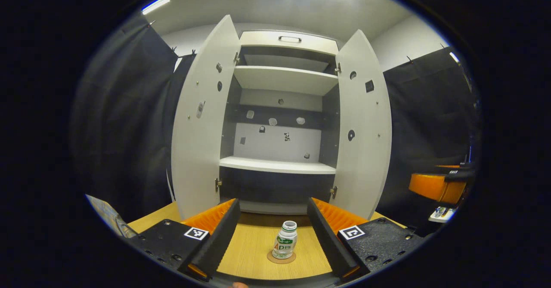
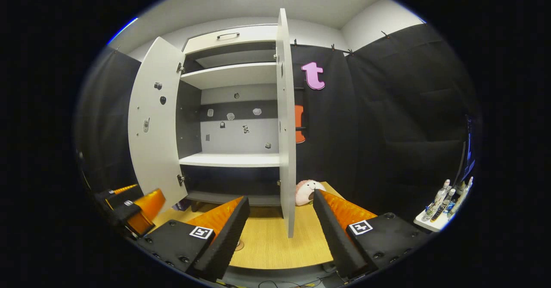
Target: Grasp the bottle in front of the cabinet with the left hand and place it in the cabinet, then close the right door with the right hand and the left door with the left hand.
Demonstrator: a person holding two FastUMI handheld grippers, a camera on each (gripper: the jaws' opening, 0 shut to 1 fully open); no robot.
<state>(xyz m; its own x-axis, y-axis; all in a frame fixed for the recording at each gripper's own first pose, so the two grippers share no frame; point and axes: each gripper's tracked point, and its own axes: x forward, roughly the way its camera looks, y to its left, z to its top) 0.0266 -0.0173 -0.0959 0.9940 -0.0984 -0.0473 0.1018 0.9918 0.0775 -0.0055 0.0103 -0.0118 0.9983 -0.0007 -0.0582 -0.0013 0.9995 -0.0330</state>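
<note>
Left gripper (image 1: 272,232) spread wide, grasping nothing, lined up on the bottle (image 1: 285,240) standing upright between the two fingers but apart from both. By the look of it, first step in hand: approach for the pick-up, nothing yet lifted. Next move, on this reading: forward and a little down until the fingers flank the bottle's body, then a squeeze gentle enough not to tip it. Small white bottle, open-looking pale neck, green and orange label, set on a round coaster (image 1: 281,258) on the wooden tabletop (image 1: 254,253) just in front of the cabinet (image 1: 277,165). Beyond it, left door (image 1: 202,120) and right door (image 1: 366,128) both swung open, pale shelves bare. Right gripper (image 2: 280,227) likewise parted and empty, near the right door's edge, a plush toy (image 2: 306,192) on the table behind that door.
</note>
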